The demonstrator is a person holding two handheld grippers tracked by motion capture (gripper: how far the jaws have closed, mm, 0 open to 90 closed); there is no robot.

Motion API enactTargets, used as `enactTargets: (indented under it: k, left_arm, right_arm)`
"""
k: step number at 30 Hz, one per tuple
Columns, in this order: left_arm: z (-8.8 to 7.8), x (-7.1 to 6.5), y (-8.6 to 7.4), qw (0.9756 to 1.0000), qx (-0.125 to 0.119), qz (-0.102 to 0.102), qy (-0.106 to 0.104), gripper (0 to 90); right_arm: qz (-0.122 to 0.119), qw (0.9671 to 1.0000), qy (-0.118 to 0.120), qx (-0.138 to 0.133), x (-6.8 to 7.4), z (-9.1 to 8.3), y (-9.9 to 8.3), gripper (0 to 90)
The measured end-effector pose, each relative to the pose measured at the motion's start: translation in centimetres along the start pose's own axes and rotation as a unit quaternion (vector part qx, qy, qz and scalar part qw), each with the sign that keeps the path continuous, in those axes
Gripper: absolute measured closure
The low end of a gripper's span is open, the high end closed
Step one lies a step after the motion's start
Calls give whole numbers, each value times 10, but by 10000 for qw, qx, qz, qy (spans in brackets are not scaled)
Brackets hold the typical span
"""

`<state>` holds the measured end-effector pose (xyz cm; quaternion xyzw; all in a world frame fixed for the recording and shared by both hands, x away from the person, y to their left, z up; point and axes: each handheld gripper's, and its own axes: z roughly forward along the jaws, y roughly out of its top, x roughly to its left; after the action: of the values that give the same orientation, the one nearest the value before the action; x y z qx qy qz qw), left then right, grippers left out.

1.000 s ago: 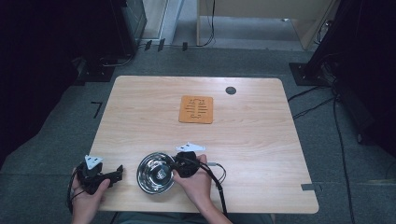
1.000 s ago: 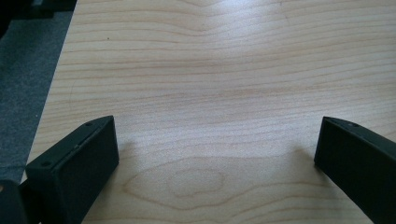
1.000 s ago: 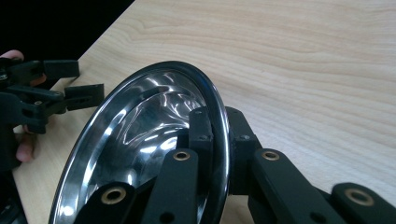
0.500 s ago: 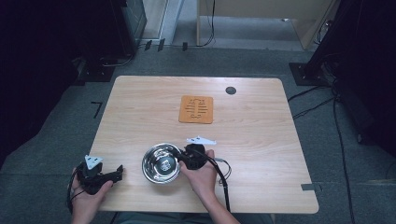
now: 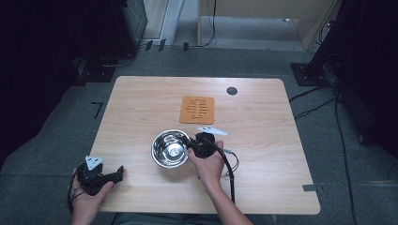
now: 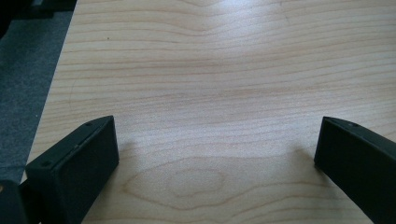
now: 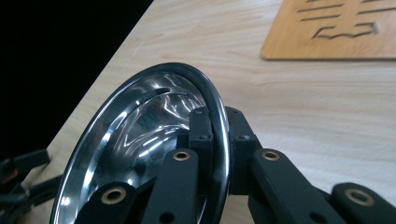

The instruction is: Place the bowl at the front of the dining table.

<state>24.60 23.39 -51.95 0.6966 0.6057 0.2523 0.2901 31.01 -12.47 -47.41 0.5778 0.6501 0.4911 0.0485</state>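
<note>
Bowl (image 5: 171, 149) sits mid-table just short of the wooden trivet (image 5: 197, 109), right gripper (image 5: 193, 145) pinched on its thin rim – slick steel, so it could easily tilt or slip out – while the left gripper (image 5: 115, 175) idles wide open at the near-left edge.

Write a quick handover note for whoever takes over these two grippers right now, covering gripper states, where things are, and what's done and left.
Right gripper: shut on the steel bowl, one jaw inside the rim, one outside.
Left gripper: open, nothing between its jaws, at the table's near left edge.
Wooden trivet: bare, just beyond the bowl.
Done: bowl gripped.
Left: probably setting the bowl on the trivet, then releasing.
</note>
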Motion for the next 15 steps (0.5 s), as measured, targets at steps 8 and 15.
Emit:
enactTargets:
  k: [8,15]
  left_arm:
    - [0,0,0,10000,4,4,1,0]
    - [0,0,0,10000,2,3,1,0]
  right_arm:
    - [226,9993,-193,-235,-18,1,13,847]
    - [567,9965,-413,-458,-39,5,25,847]
